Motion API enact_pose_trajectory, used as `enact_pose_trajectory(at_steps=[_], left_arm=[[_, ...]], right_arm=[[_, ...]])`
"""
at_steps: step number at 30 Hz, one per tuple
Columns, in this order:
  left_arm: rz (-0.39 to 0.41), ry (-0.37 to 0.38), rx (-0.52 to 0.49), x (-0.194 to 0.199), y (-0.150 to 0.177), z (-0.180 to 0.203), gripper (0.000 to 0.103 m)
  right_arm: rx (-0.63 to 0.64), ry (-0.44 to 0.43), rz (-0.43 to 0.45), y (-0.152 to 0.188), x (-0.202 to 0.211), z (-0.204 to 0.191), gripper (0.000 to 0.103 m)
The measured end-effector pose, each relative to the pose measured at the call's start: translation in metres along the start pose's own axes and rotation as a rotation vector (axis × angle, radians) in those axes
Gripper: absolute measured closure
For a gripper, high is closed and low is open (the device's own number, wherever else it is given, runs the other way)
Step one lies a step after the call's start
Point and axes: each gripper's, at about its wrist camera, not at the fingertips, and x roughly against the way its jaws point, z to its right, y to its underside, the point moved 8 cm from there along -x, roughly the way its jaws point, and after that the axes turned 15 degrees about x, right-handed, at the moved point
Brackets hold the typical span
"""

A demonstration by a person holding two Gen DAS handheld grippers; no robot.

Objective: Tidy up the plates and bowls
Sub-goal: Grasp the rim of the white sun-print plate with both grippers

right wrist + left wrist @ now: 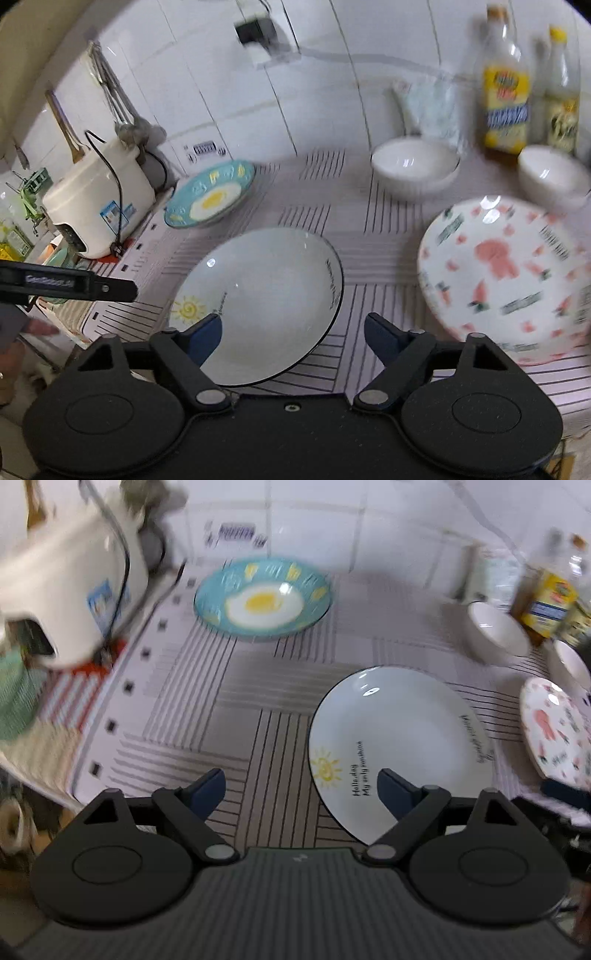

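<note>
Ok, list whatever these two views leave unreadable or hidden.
- Pink-patterned plate: cut by the left wrist view's right edge; lettering blurred in the right wrist view.
- Bottle labels: motion-blurred in both views.
- White sun plate: near rim hidden behind the right gripper.
- Second white bowl: partly hidden at the left wrist view's right edge.

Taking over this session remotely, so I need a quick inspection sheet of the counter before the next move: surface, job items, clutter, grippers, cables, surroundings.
Surface: striped cloth over the counter, flat.
Job's things: sun plate nearest; egg plate at back left; pink-print plate at right; two white bowls behind it, unstacked.
Clutter: two bottles and a clear container at the wall.
Grippers: left gripper and right gripper open, empty, above the sun plate.
Cables: black cord over the rice cooker.
Surroundings: white tiled wall, hanging utensils.
</note>
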Motion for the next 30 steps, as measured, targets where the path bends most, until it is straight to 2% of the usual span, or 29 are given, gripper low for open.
enact_pose_trajectory(at_steps=[3,6,7,8,10,12,13,14,16,19,21,23,28,30], left_arm=[[-0.056,-0.019,0.026,-0.031,0.005,-0.007,0.014],[-0.085,0.012,0.024,-0.048,0.009,-0.004,0.014],[-0.112,0.022,0.041,-0.055,0.011,-0.005,0.014],[-0.140,0.029,0.067,-0.062,0.013,-0.006,0.014],[-0.164,0.042,0.121,-0.069,0.012,-0.010,0.015],[-0.170,0.048,0.130,-0.073,0.011,-0.010,0.023],[-0.173,0.048,0.125,-0.076,0.009,-0.009,0.031],[-0.188,0.047,0.117,-0.079,0.010,-0.007,0.044],[-0.253,0.053,0.101,-0.084,0.012,-0.003,0.057],[-0.254,0.075,0.126,-0.082,0.010,0.001,0.076],[-0.223,0.060,0.100,-0.080,0.008,0.004,0.078],[-0.227,0.078,0.112,-0.082,0.009,0.006,0.084],[-0.253,0.085,0.128,-0.087,0.007,0.007,0.083],[-0.270,0.078,0.083,-0.087,0.005,0.011,0.083]], right_arm=[[-0.030,-0.025,-0.037,0.008,-0.023,0.001,0.023],[-0.067,-0.044,-0.081,0.016,-0.043,0.004,0.038],[-0.086,-0.051,-0.090,0.018,-0.047,0.005,0.048],[-0.105,-0.047,-0.086,0.019,-0.050,0.007,0.065],[-0.123,0.007,-0.049,0.017,-0.049,0.012,0.078],[-0.123,0.021,-0.034,0.015,-0.050,0.014,0.081],[-0.129,0.026,-0.034,0.015,-0.051,0.016,0.087],[-0.138,0.022,-0.035,0.016,-0.052,0.018,0.089],[-0.170,-0.006,-0.031,0.017,-0.053,0.023,0.089],[-0.201,-0.048,-0.062,0.015,-0.056,0.027,0.090],[-0.220,-0.073,-0.085,0.014,-0.060,0.031,0.090],[-0.232,-0.092,-0.093,0.016,-0.064,0.031,0.090],[-0.241,-0.122,-0.117,0.017,-0.069,0.031,0.089],[-0.211,-0.122,-0.133,0.014,-0.069,0.029,0.088]])
